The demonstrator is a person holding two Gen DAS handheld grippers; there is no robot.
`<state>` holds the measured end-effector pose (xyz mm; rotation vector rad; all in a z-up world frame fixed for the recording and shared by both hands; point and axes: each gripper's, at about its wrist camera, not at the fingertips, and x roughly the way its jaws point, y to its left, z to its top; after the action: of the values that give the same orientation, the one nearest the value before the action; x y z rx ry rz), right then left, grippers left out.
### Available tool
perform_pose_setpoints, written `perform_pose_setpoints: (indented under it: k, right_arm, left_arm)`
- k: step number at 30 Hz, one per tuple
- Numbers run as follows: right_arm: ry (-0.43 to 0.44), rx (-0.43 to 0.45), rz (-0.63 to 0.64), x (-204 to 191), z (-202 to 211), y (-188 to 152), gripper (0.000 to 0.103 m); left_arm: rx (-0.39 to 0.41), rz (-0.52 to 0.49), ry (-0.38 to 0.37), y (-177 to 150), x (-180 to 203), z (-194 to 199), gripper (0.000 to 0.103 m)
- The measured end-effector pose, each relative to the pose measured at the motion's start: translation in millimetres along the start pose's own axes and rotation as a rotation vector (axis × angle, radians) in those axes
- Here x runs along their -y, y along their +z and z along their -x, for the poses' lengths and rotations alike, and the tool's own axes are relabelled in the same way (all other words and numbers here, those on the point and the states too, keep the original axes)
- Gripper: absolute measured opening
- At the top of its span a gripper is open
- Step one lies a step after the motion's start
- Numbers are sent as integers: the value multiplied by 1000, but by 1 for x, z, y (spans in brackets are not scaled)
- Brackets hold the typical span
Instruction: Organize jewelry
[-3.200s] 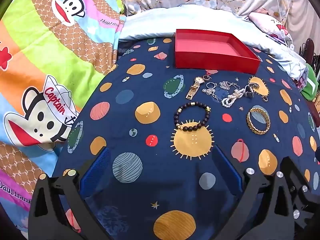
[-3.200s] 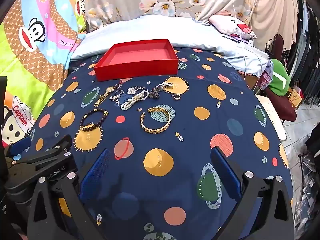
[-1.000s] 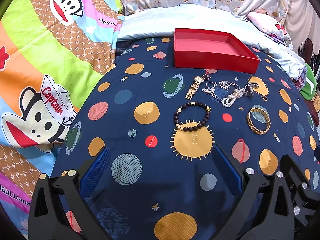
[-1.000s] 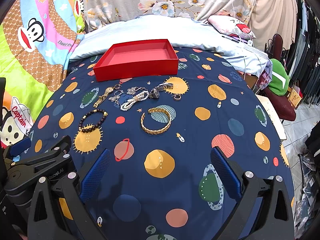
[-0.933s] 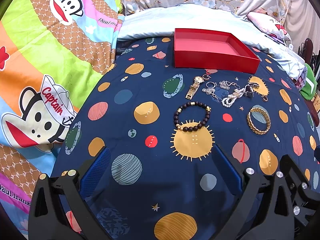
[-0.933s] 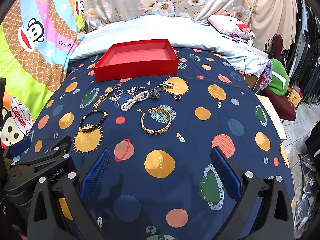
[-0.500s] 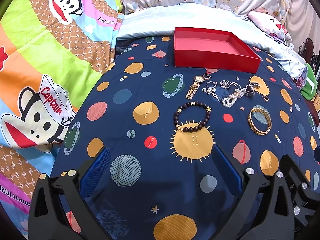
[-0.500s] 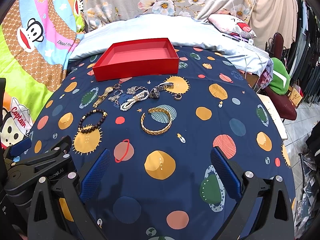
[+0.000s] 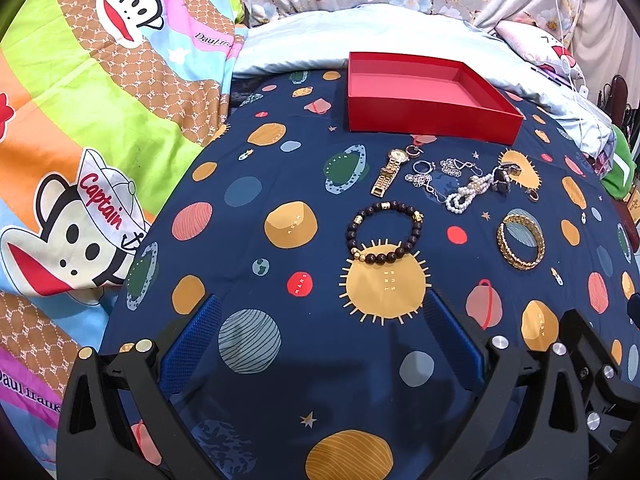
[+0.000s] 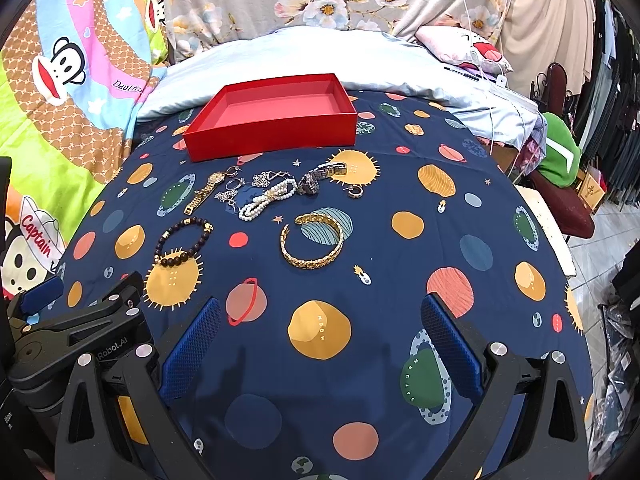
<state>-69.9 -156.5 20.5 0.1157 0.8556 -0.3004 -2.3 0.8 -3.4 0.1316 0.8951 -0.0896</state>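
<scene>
An empty red box (image 9: 424, 92) (image 10: 276, 114) stands at the far side of a navy planet-print cloth. In front of it lie a gold watch (image 9: 390, 170) (image 10: 206, 190), a silver chain (image 9: 430, 178), a pearl bracelet (image 9: 468, 196) (image 10: 266, 200), a silver watch (image 10: 320, 176), a small ring (image 10: 355, 191), a dark bead bracelet (image 9: 384, 236) (image 10: 182, 246) and a gold bangle (image 9: 520, 240) (image 10: 314, 244). My left gripper (image 9: 320, 332) is open and empty, short of the bead bracelet. My right gripper (image 10: 320, 332) is open and empty, short of the bangle.
A bright monkey-print blanket (image 9: 80, 160) lies to the left. A pale blue sheet (image 10: 320, 56) and floral pillows lie behind the box. The left gripper's body (image 10: 68, 332) shows in the right wrist view. A green bundle (image 10: 560, 152) and hanging clothes are at right.
Both cameras have crept slightly forward and lower over the cloth. No jewelry has moved and both grippers stay open.
</scene>
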Motion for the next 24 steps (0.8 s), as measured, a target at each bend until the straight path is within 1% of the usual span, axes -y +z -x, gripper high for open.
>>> perform_pose_setpoints:
  k: [4,7,11,16,24]
  right_arm:
    - [6,-2,1,1,-1,-1,98]
    - [6,-13,0,1,-14,-3,98]
    - [10,-24,-4,6,-23,-1,98]
    - [4,-37,2,8,-45,5,98]
    - [36,-68,9,4,-82,21,98]
  left_arm:
    - [-4,-7,-7,-2,1,-1,98]
    - [-10,-21,-17,0,4,-9,98]
    - [-5,-22,-4,1,1,-15,98]
    - [-20,4,-3,6,-10,-27,98]
    - [-58,20,-18,14,-14,-48,98]
